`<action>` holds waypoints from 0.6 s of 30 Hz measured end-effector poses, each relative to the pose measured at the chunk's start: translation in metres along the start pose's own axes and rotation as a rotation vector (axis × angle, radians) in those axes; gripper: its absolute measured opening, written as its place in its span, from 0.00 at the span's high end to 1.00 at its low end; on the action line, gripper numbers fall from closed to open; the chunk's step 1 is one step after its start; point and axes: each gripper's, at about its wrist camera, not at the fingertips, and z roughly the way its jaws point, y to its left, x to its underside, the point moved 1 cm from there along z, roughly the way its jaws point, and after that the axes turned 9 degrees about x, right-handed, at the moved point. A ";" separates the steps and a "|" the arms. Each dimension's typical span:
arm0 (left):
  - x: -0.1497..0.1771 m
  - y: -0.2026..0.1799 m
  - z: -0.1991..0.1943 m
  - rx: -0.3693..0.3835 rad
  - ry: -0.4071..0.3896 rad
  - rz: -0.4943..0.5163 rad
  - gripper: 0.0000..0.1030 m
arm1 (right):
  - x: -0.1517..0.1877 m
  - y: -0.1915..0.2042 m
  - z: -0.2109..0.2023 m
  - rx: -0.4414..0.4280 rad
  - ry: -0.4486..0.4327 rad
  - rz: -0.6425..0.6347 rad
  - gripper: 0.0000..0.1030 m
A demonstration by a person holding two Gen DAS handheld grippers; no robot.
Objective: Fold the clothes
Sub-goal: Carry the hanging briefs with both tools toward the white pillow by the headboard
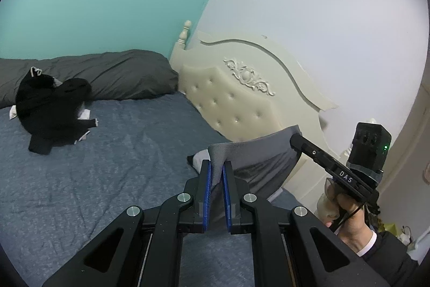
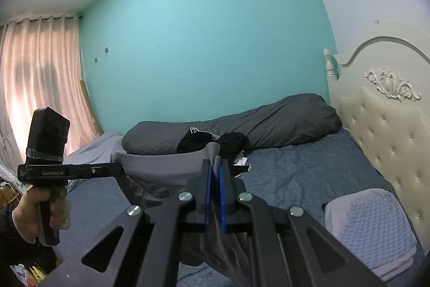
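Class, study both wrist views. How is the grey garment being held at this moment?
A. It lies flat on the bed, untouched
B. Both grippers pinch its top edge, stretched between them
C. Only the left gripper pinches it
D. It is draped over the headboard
B: the left gripper and right gripper each clamp the grey garment, spanning between them above the bed.

Grey garment [image 1: 258, 152], black clothes [image 1: 51, 109], blue bedsheet [image 1: 107, 166], teal wall [image 2: 201, 31].
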 end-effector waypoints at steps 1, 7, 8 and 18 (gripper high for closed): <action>0.000 -0.003 0.005 0.005 0.004 0.002 0.91 | 0.001 -0.005 -0.001 0.004 0.003 0.005 0.95; 0.000 -0.023 0.037 0.035 0.032 0.014 0.91 | 0.005 -0.040 -0.016 0.036 0.015 0.032 0.95; 0.000 -0.026 0.042 0.041 0.035 0.015 0.92 | 0.005 -0.046 -0.019 0.042 0.016 0.032 0.95; 0.002 -0.069 0.101 0.094 0.079 0.035 0.91 | 0.005 -0.100 -0.052 0.113 0.014 0.034 0.95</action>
